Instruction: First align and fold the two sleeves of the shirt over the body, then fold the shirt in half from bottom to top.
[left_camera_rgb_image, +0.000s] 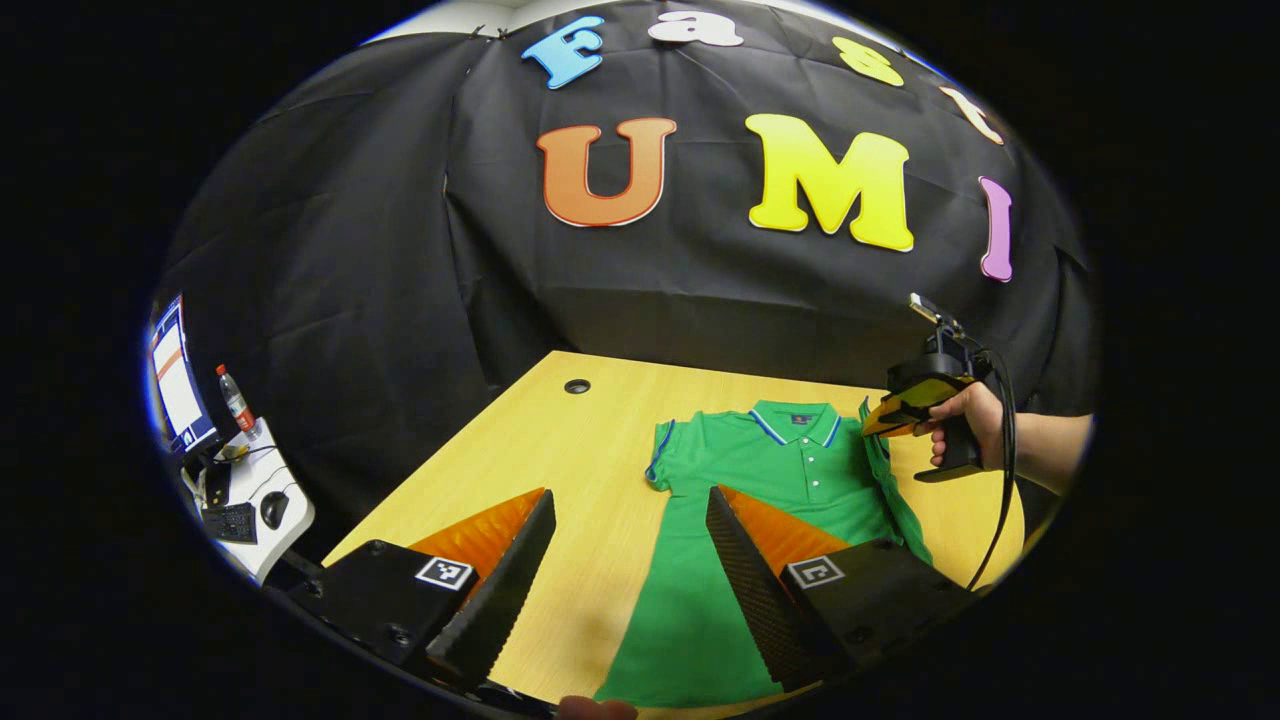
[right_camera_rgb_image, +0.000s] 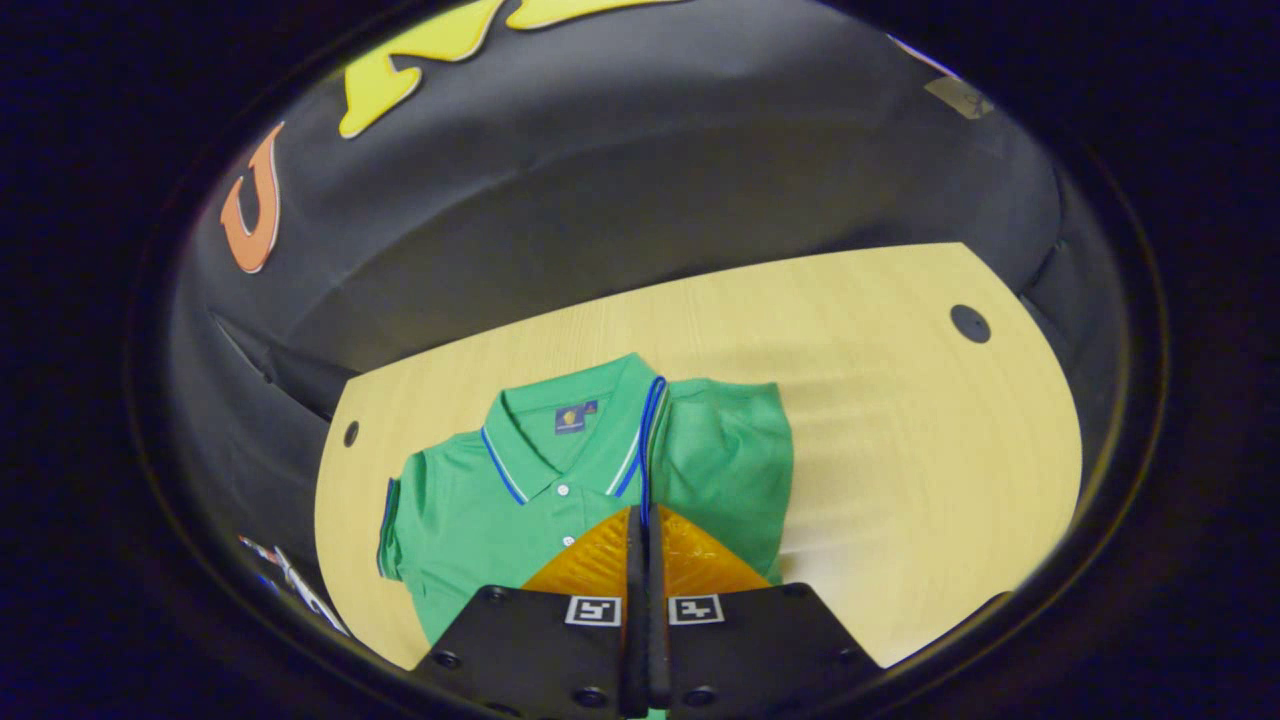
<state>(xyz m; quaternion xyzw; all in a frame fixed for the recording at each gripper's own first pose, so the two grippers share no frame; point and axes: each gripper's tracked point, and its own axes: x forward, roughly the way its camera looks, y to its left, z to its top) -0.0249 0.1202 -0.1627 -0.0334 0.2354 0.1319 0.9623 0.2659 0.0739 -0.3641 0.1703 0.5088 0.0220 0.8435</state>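
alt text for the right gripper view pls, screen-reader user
The right hand-held gripper, fingers closed together, pinches the blue-trimmed cuff of one sleeve of a green polo shirt, lifting it beside the collar. The shirt lies face up on a light wooden table, its other sleeve spread flat, with a black cloth wall behind.

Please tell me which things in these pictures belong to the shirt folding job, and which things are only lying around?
Belong to the job:
- green polo shirt
- its sleeve, pinched at the edge
- right hand-held gripper, shut on that sleeve
- left hand-held gripper, open above the shirt
- wooden table

Only lying around:
- bottle
- keyboard
- mouse
- screen
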